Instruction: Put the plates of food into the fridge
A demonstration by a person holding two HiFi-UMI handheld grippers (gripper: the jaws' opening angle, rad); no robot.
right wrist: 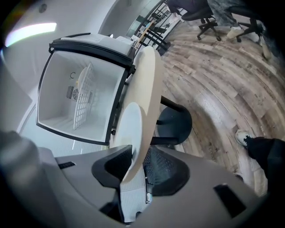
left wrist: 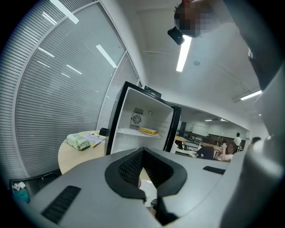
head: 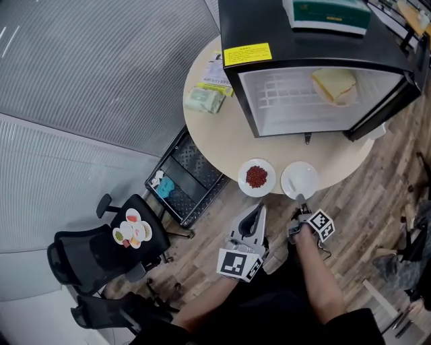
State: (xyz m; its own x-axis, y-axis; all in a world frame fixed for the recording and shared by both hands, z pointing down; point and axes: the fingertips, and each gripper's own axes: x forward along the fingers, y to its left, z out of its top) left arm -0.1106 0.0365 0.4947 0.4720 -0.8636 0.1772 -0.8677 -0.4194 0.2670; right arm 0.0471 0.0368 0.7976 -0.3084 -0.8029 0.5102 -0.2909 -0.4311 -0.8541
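Right gripper view: the right gripper (right wrist: 136, 156) has its jaws wide apart around the white plate's (right wrist: 129, 127) rim. The left gripper (left wrist: 143, 156) is closed and empty.

The black mini fridge (head: 259, 20) stands on the round counter (head: 222, 135) with its door swung open, showing a white interior. A slab of pale yellow food (head: 335, 85), sandwich-like, lies on the wire shelf (head: 283, 94) inside, toward the right. Two small round plates sit side by side near the counter's front edge, in front of the fridge. The left is a plate of red food (head: 256, 177). The white plate (head: 300, 179) looks bare, and its near rim lies between the spread jaws of the right gripper (head: 301, 204).
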